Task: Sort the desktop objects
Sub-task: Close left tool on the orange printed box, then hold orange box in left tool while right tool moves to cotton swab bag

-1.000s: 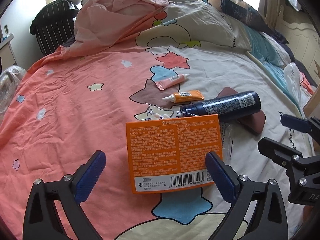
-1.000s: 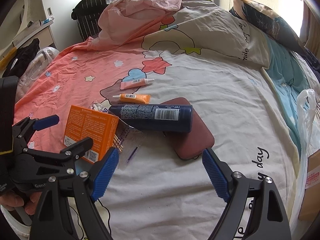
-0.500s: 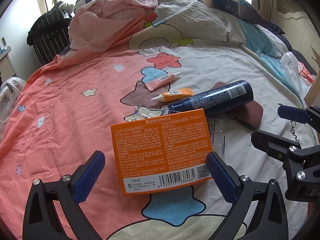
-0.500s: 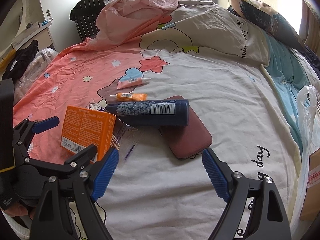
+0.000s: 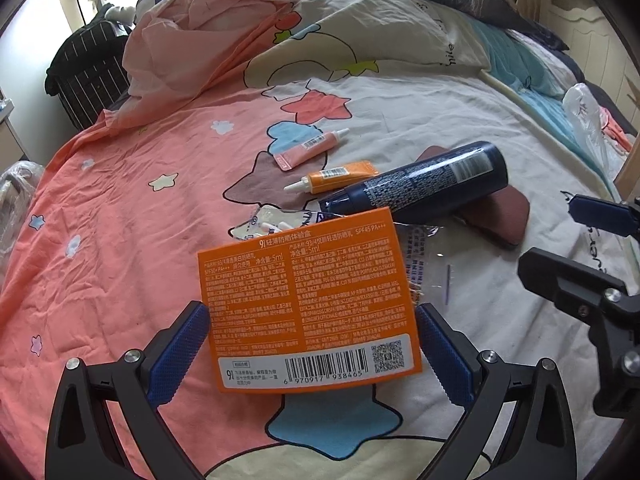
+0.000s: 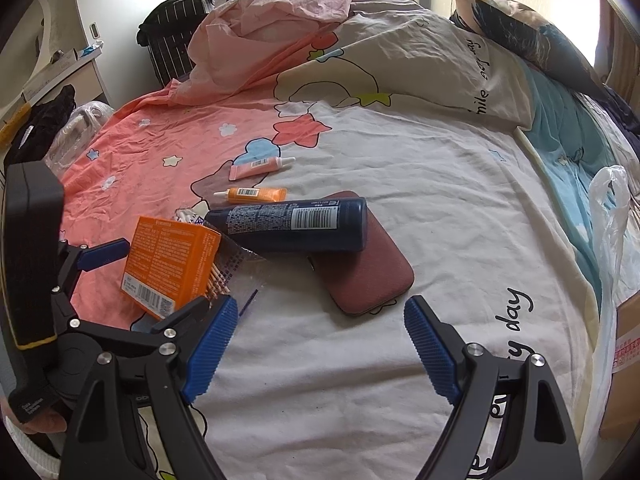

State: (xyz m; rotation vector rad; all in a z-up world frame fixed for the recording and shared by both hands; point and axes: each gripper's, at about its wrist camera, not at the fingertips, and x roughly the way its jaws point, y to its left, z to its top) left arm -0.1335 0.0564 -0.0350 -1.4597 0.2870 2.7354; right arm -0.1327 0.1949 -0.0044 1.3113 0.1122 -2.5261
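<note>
Two grippers over a cartoon-print bedsheet (image 6: pixel 400 160), with the clutter bunched left of centre. Largest among it: dark-blue spray can (image 6: pixel 292 224), lying flat, long axis running left-right across the right wrist view, cap end toward the left, base resting on a maroon zip case (image 6: pixel 368 276). Next down: orange sunscreen box (image 5: pixel 308 304), tilted up off the sheet, barcode edge nearest the left camera, long side crossways. Left gripper (image 5: pixel 312 352) spread wide, pads flanking the box's two short sides, close to the cardboard but contact not certain from either view. Clearly the nearer tool for the box. Right gripper (image 6: pixel 316 344) also spread, empty, pointed at bare sheet just short of the case. Smaller still: orange tube (image 5: pixel 336 176) and pink tube (image 5: pixel 310 148), parallel, beyond the can. Likely next: closing across the box's width.
</note>
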